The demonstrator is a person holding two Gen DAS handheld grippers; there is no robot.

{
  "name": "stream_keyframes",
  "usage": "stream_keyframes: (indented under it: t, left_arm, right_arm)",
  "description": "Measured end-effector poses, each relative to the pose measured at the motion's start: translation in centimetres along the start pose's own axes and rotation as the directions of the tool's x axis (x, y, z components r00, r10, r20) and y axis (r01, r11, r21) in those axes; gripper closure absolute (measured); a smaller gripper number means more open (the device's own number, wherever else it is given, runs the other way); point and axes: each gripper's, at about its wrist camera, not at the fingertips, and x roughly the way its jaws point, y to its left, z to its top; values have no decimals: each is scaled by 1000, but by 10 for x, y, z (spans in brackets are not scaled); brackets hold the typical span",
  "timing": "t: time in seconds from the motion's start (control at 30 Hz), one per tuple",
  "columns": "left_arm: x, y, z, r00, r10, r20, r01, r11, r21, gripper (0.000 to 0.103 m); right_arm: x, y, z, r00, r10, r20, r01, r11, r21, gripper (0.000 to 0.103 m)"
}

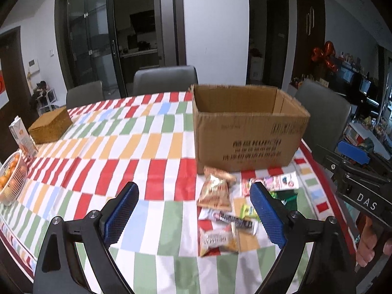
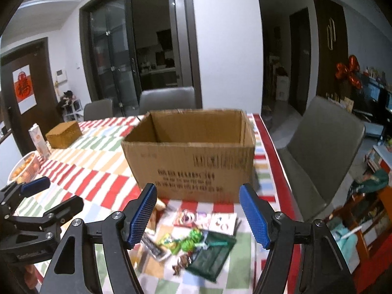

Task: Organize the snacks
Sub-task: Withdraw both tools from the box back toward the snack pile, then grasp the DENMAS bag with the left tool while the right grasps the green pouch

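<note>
An open, empty cardboard box (image 1: 247,132) stands on the striped tablecloth, also in the right wrist view (image 2: 191,161). Several snack packets lie in front of it: a gold packet (image 1: 215,191), a dark bar (image 1: 232,219), a beige packet (image 1: 218,241); in the right wrist view a dark green pouch (image 2: 213,254), green candies (image 2: 188,241) and white packets (image 2: 223,223). My left gripper (image 1: 193,215) is open and empty above the cloth, left of the snacks. My right gripper (image 2: 198,216) is open and empty above the snack pile.
A woven box (image 1: 50,125), a juice carton (image 1: 23,138) and a white basket of oranges (image 1: 11,178) sit at the table's left. Grey chairs (image 1: 165,80) stand behind the table, one (image 2: 323,152) at its right edge. The right gripper's body (image 1: 355,181) shows at far right.
</note>
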Motion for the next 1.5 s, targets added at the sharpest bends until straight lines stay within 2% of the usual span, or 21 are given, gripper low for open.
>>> stream_keyframes:
  t: [0.4, 0.7, 1.23, 1.5]
  left_arm:
    - [21, -5, -49, 995, -4, -95, 6, 1000, 20, 10]
    - [39, -12, -75, 989, -9, -147, 15, 999, 40, 10]
    - [87, -18, -82, 972, -69, -226, 74, 997, 11, 11]
    - [104, -17, -80, 957, -113, -267, 111, 994, -24, 23]
  right_arm:
    - [20, -7, -55, 987, -12, -163, 17, 999, 28, 33]
    - [34, -20, -85, 962, 13, -274, 16, 995, 101, 33]
    - [69, -29, -95, 942, 13, -334, 42, 987, 156, 33]
    - [88, -30, -97, 932, -4, -361, 60, 988, 144, 38]
